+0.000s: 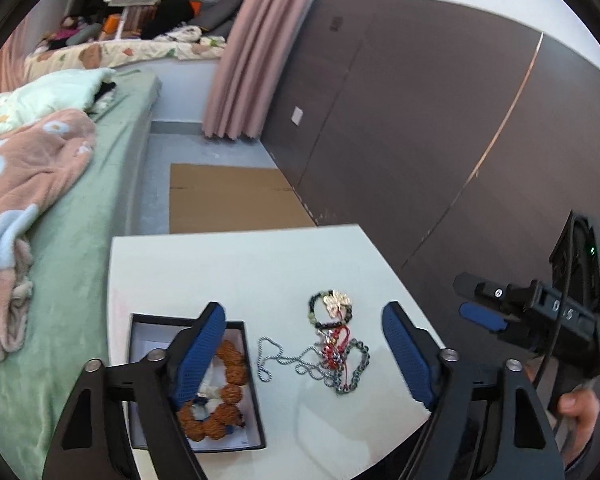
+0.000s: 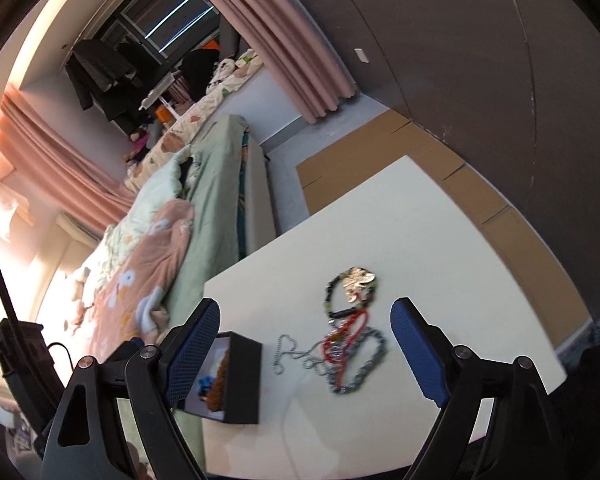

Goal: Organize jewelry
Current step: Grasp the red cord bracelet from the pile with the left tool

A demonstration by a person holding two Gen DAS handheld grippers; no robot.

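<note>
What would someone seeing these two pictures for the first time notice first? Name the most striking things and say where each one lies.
A tangled heap of jewelry lies loose near the middle of the white table: silver chains, a red piece and a dark beaded bracelet with a gold ornament. Beside it, toward the bed, an open black box already holds a chunky brown bead bracelet. Both open grippers frame the heap, touching nothing.

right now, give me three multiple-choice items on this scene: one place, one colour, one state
1. Where is the box?
A. on the table, beside the jewelry pile
B. on the bed
C. on the floor

2. What colour are the gripper pads?
A. red
B. blue
C. white

3. How is the left gripper?
A. shut on a chain
B. shut, empty
C. open, empty

Answers: 1 A, the box sits on the white top next to the pile; 2 B, both pads are blue; 3 C, the jaws stand apart with nothing gripped.
</note>
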